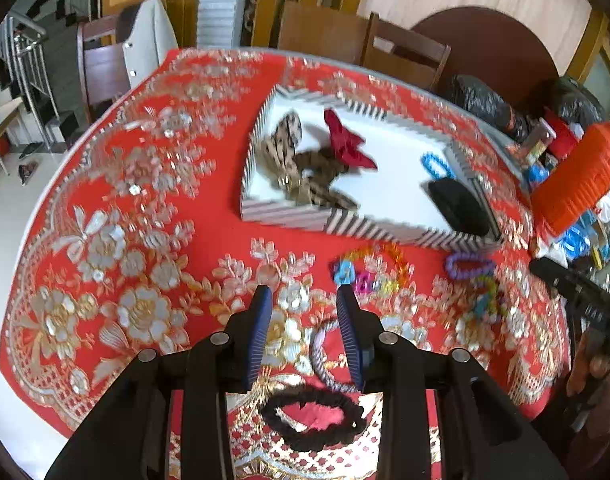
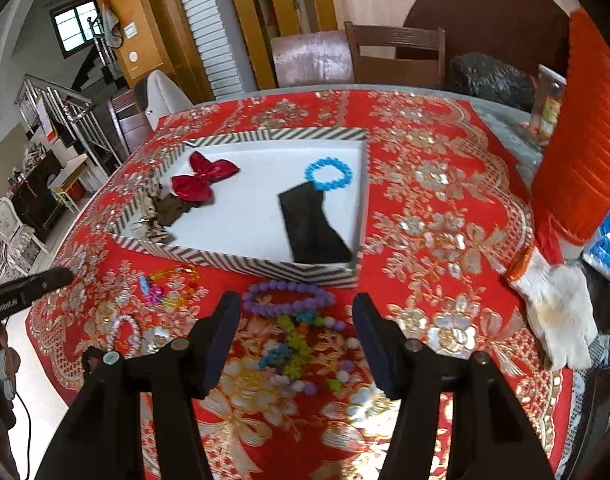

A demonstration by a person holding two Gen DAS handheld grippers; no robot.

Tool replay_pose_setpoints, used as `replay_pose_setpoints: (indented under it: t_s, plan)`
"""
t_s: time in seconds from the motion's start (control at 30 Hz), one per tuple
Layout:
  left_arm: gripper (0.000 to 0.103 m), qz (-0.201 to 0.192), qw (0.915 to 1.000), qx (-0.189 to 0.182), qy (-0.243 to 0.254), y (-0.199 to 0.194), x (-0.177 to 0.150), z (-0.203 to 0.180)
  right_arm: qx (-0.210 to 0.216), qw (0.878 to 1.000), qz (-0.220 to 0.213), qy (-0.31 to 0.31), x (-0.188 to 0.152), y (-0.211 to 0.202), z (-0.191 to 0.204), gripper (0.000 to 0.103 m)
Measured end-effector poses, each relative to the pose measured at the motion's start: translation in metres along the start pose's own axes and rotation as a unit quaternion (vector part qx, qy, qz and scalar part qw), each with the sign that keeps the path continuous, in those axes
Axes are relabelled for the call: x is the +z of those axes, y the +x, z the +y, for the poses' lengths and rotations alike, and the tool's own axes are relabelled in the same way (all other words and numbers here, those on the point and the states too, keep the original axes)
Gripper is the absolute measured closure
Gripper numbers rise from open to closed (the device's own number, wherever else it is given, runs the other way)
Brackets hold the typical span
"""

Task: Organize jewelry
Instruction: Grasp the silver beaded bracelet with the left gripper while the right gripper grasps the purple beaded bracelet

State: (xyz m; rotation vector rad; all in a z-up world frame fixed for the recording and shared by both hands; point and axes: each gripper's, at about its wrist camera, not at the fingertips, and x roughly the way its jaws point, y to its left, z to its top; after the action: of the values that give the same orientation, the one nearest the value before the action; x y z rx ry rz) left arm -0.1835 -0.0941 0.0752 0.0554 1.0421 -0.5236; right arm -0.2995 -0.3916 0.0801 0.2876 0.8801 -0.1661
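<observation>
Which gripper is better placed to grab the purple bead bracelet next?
Right. The right gripper is open with the purple bead bracelet just beyond its fingertips; the left gripper faces the multicolor bracelet instead.

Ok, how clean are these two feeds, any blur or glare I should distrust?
Left wrist view: motion-smeared, the striped box edges and the tablecloth pattern streak. Right wrist view: sharper, the blue bead bracelet reads crisply, though the mixed beads near the right gripper are soft. Both show strong fisheye bending; no harsh glare.

My worktop wears a glossy embroidered red cloth (image 2: 425,208). The striped box (image 2: 241,258) looks like matt paperboard, holding a satin red bow (image 2: 203,178). The purple bead bracelet (image 2: 285,298) looks like smooth plastic.
</observation>
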Motion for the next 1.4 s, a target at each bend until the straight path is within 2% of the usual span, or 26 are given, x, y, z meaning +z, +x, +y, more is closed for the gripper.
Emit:
replay_pose_setpoints:
  t_s: [0.23, 0.47, 0.57, 0.67, 0.77, 0.87, 1.0, 1.03, 1.07, 1.1, 1.13, 1.17, 1.3, 1.4]
  plan:
    - [0.08, 0.04, 0.999, -0.001, 0.018, 0.028, -0.014, -0.007, -0.006, 1.0, 0.013, 0.006, -0.002, 0.006, -0.018, 0.042]
    - [0.08, 0.052, 0.9978, 0.016, 0.039, 0.045, -0.022, -0.013, 0.01, 0.998, 0.05, -0.027, -0.007, 0.031, -0.003, 0.042]
    - [0.08, 0.06, 0.997, 0.019, 0.046, 0.051, -0.024, -0.015, 0.0, 0.996, 0.052, -0.072, 0.002, 0.039, 0.013, 0.042]
    - [0.08, 0.063, 0.9961, 0.024, 0.057, 0.055, -0.024, -0.019, 0.028, 0.99, 0.072, -0.121, 0.009, 0.049, 0.035, 0.042]
    - [0.08, 0.063, 0.9953, 0.03, 0.067, 0.057, -0.023, -0.023, 0.038, 0.981, 0.081, -0.174, 0.009, 0.062, 0.056, 0.043]
    - [0.08, 0.066, 0.9946, 0.035, 0.072, 0.059, -0.021, -0.025, 0.042, 0.976, 0.103, -0.189, 0.011, 0.083, 0.061, 0.05]
    - [0.08, 0.062, 0.9931, 0.039, 0.092, 0.06, -0.024, -0.028, 0.046, 0.972, 0.132, -0.187, 0.006, 0.103, 0.056, 0.08]
    - [0.08, 0.06, 0.9927, 0.038, 0.097, 0.06, -0.024, -0.03, 0.044, 0.973, 0.122, -0.193, 0.005, 0.102, 0.057, 0.081]
    - [0.083, 0.058, 0.9926, 0.035, 0.101, 0.06, -0.024, -0.031, 0.045, 0.971, 0.122, -0.199, 0.002, 0.102, 0.059, 0.093]
    - [0.087, 0.056, 0.9926, 0.03, 0.104, 0.06, -0.023, -0.03, 0.044, 0.972, 0.118, -0.201, 0.002, 0.101, 0.061, 0.093]
    - [0.099, 0.054, 0.9928, 0.027, 0.104, 0.06, -0.023, -0.03, 0.046, 0.973, 0.116, -0.194, 0.002, 0.101, 0.061, 0.093]
    - [0.103, 0.052, 0.9934, 0.023, 0.1, 0.06, -0.022, -0.028, 0.052, 0.976, 0.111, -0.183, 0.003, 0.101, 0.059, 0.094]
    - [0.103, 0.06, 0.9953, -0.006, 0.076, 0.058, -0.017, -0.021, 0.103, 0.984, 0.08, -0.122, 0.014, 0.08, 0.043, 0.094]
    - [0.103, 0.04, 0.9961, -0.012, 0.078, 0.045, -0.007, -0.024, 0.136, 0.986, 0.049, -0.083, 0.025, 0.056, 0.03, 0.094]
